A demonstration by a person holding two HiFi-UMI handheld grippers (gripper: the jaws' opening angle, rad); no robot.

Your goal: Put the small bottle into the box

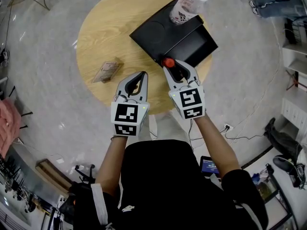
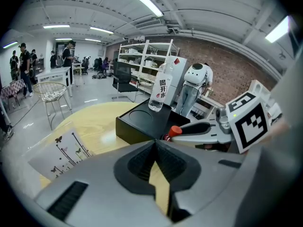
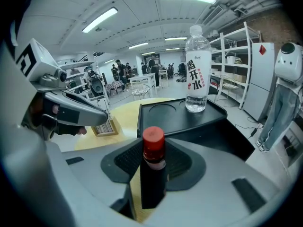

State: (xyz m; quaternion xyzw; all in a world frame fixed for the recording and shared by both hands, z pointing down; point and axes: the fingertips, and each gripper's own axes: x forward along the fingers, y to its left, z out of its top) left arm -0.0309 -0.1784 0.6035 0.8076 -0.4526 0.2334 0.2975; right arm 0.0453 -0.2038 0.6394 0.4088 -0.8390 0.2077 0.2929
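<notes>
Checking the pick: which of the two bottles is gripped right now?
The small dark red-capped bottle, clamped upright in the right gripper; the tall clear plastic water bottle stands free on the black box.

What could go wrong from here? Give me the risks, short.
1. The tall clear plastic water bottle stands on the black rectangular box beside its open compartment; the right tongs could knock it over going in.
2. The small dark red-capped bottle, upright in those tongs, may tip over on release.
3. The box's corner seems to overhang the round wooden table; pressing there might tip it.
</notes>
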